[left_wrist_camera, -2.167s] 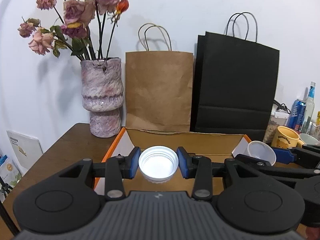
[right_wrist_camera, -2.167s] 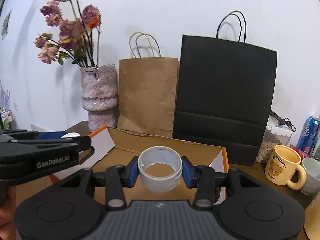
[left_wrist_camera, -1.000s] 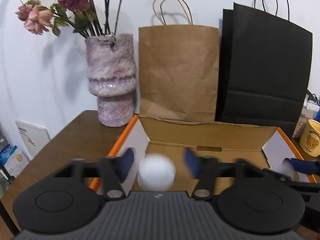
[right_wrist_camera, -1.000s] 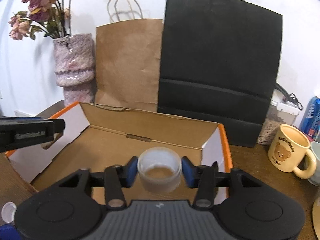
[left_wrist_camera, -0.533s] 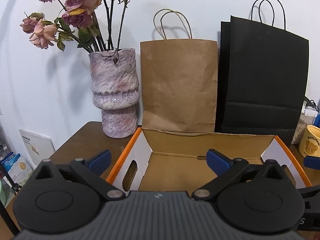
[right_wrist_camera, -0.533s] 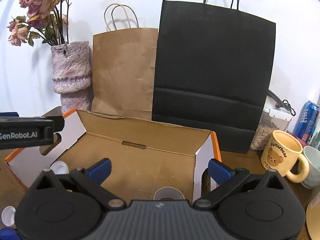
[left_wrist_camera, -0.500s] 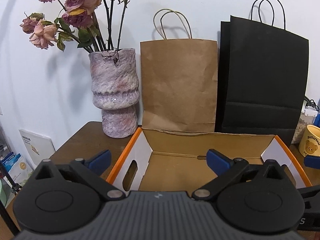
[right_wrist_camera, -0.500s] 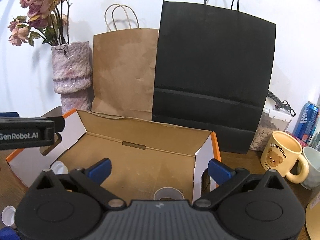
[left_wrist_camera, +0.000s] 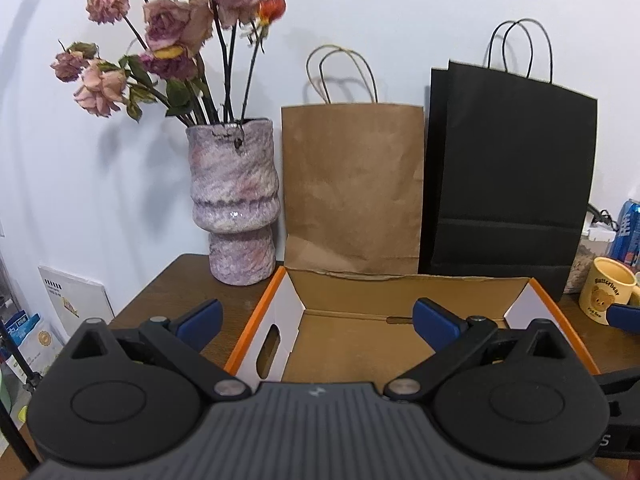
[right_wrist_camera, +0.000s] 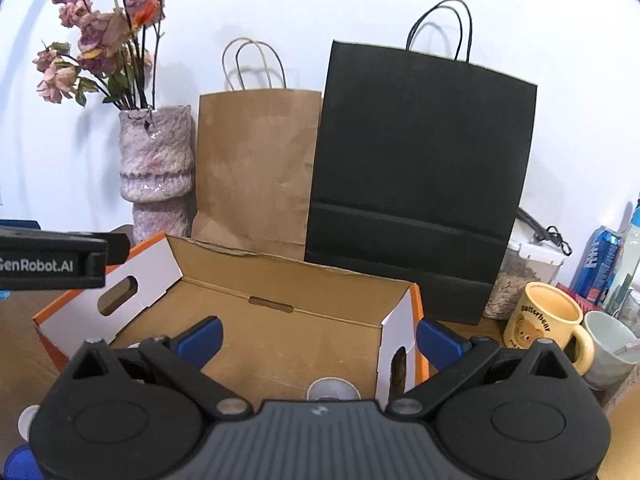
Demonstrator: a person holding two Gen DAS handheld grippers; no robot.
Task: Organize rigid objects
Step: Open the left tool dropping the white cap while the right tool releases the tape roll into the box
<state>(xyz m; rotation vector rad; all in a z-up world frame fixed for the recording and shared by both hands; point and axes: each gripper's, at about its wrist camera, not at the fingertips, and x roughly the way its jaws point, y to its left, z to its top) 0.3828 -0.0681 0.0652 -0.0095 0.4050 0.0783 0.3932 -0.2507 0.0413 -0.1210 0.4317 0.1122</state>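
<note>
An open cardboard box [left_wrist_camera: 280, 320] with orange edges and white end walls lies on the wooden table. My left gripper [left_wrist_camera: 316, 318] hovers over its near left part, jaws spread wide with nothing between them. Over the near right part of the box [right_wrist_camera: 280, 280], my right gripper [right_wrist_camera: 319, 340] is open and empty too. A clear tape roll [right_wrist_camera: 332, 390] lies on the box floor just below it, partly hidden by the gripper body. The white cap is hidden from view. The left gripper's body [right_wrist_camera: 52, 264] shows at the left edge of the right wrist view.
Behind the box stand a pink vase with dried roses [left_wrist_camera: 234, 200], a brown paper bag [left_wrist_camera: 352, 188] and a black paper bag [left_wrist_camera: 508, 176]. A yellow bear mug [right_wrist_camera: 544, 324], a grey cup [right_wrist_camera: 608, 344] and a blue can [right_wrist_camera: 600, 264] sit at the right. A small white lid [right_wrist_camera: 28, 420] lies left of the box.
Both grippers opened and let go: the white cap left the left jaws, the tape roll dropped from the right jaws onto the box floor. Both grippers then rose and drew back.
</note>
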